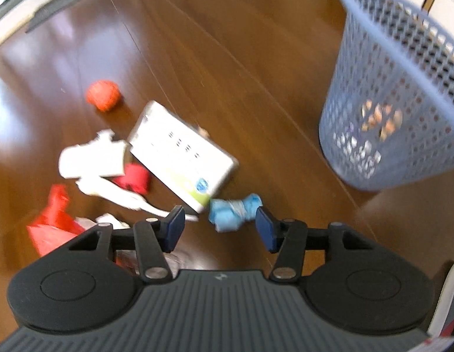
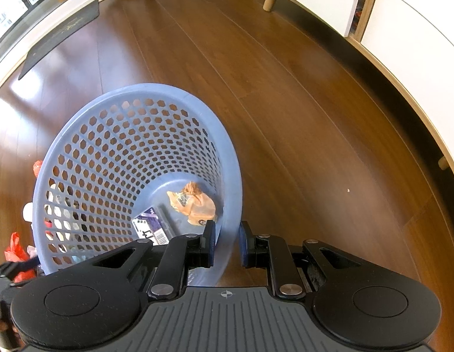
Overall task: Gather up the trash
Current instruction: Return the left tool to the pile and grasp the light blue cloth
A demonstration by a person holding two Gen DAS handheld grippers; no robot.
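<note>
Trash lies on the wooden floor in the left wrist view: a crumpled blue wad (image 1: 234,209), a white box (image 1: 183,152), an orange ball (image 1: 103,95), a red wad (image 1: 133,179), white paper (image 1: 92,158) and a red plastic bag (image 1: 54,223). My left gripper (image 1: 219,220) points down just over the blue wad, open, its pads either side of the wad and apart from it. The blue mesh basket (image 1: 402,88) stands to the right. My right gripper (image 2: 227,228) is shut on the near rim of the basket (image 2: 109,146), which is tilted. Inside lie a tan wrapper (image 2: 194,205) and a purple card (image 2: 150,226).
A white cabinet on wooden legs (image 2: 402,44) runs along the right. A dark mat (image 2: 59,35) lies by the window at the far left. The red bag (image 2: 15,249) shows left of the basket. Bare floor stretches beyond the basket.
</note>
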